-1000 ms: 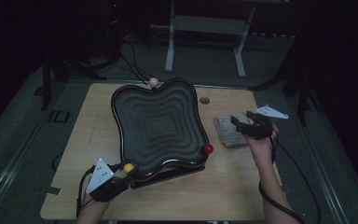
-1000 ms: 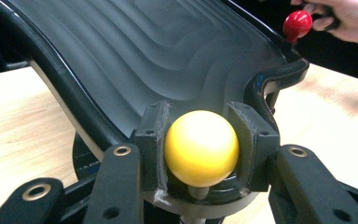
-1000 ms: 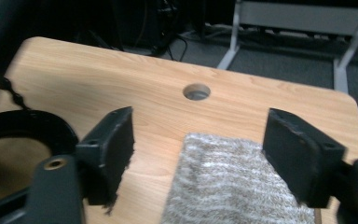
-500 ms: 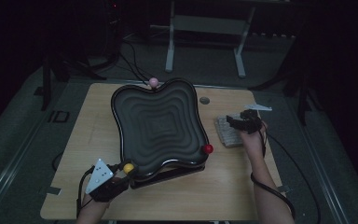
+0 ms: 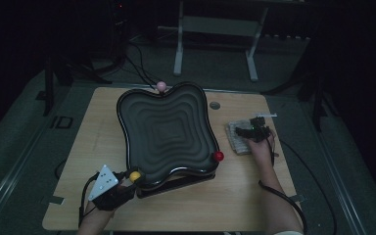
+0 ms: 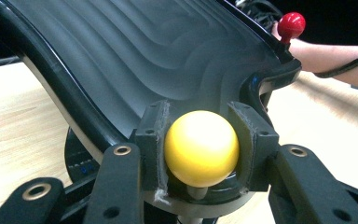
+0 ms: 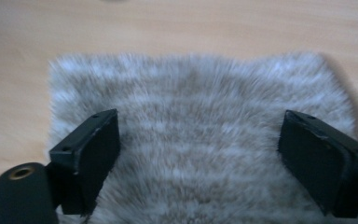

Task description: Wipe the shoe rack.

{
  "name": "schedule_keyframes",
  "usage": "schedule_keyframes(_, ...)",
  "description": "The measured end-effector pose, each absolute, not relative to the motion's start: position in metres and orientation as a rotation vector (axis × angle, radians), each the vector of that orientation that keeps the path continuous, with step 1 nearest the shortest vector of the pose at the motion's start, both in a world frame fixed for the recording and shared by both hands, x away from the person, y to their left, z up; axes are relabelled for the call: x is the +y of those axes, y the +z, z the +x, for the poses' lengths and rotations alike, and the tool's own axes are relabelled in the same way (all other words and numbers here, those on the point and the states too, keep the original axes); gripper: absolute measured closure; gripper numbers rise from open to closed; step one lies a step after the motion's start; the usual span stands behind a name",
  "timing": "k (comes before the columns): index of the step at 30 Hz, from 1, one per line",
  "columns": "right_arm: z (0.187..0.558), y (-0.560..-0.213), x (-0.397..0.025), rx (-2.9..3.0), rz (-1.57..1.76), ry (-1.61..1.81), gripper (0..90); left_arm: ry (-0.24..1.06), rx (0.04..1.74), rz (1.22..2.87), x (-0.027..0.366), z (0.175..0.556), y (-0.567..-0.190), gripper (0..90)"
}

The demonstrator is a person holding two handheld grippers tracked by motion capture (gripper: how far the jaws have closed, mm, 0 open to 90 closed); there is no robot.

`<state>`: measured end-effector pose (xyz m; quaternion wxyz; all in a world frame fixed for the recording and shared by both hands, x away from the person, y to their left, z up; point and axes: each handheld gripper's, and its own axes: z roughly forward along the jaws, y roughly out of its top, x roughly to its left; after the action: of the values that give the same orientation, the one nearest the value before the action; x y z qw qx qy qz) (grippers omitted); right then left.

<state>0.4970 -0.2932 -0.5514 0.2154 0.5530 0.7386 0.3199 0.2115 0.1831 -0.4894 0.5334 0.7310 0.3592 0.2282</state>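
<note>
Your left gripper (image 6: 200,149) clamps the yellow knob (image 6: 201,148) at the near corner of the black tray (image 5: 166,129), which sits mid-table (image 5: 93,127). Your right gripper (image 7: 200,154), jaws spread wide, hovers over the grey fur pad (image 7: 200,116) (just right of the tray), grasping nothing. The red knob (image 5: 218,156) stands at the tray's right corner.

Light wooden table (image 5: 186,210), rounded corners, standing on dark floor. Big black wavy tray (image 5: 166,129) on dark base sits mid-table, ridged inside, tilted; coloured knobs at corners: pink far, red right, yellow near-left. Small grey fluffy pad (image 5: 236,137) lies flat on right part of tabletop, just beside tray but apart from it. Small dark round disc (image 5: 215,105) rests on wood beyond pad, near far edge.
</note>
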Motion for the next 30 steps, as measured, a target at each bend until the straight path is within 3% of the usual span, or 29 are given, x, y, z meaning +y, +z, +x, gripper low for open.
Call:
schedule_keyframes(7,0.496,-0.554,-0.289,2.064,1.485,0.855,13.9,0.539,0.848,1.753,0.184,0.212,-0.489,59.4)
schedule_keyframes(11,0.494,-0.551,-0.286,2.09,1.456,0.859,29.5,0.534,0.852,1.75,0.184,0.212,-0.489,59.4)
schedule_keyframes(16,0.487,-0.545,-0.283,2.123,1.445,0.876,63.0,0.533,0.848,1.752,0.184,0.212,-0.489,59.4)
schedule_keyframes(18,0.484,-0.543,-0.282,2.125,1.454,0.869,68.3,0.529,0.843,1.749,0.185,0.213,-0.489,59.4)
schedule_keyframes(30,0.44,-0.499,-0.289,2.095,1.417,1.06,70.2,0.519,0.835,1.754,0.185,0.214,-0.489,59.4)
